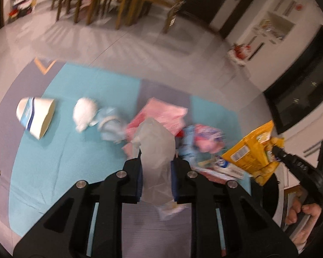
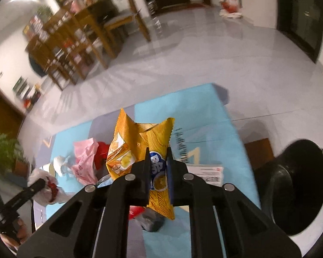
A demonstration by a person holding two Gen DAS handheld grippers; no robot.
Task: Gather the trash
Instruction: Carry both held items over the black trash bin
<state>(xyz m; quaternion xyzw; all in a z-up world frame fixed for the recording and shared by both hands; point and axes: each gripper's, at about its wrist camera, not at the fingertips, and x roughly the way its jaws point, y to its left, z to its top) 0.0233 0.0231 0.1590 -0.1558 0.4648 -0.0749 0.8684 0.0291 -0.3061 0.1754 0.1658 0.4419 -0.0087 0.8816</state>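
Teal-and-grey foam mat (image 1: 79, 167) serves as my landmark on the pale tiled floor (image 1: 140, 43). My left gripper (image 1: 156, 172) is clamped on a crumpled translucent grey plastic bag (image 1: 155, 144), held above the mat's middle. My right gripper (image 2: 158, 167) is clamped on a yellow crinkled snack packet (image 2: 159, 150), raised over the mat's right part. Judgement: two pieces in hand, collection roughly underway, nothing yet binned in view. Left on the mat: a white paper cup with blue stripe (image 1: 35, 117) lying on its side toward the left edge, a white tissue wad (image 1: 85, 112) beside it, a pink plastic bag (image 1: 161, 114) at centre, plus mixed wrappers. Floor beyond the mat's far edge lies open up to the wooden chairs (image 1: 109, 2).
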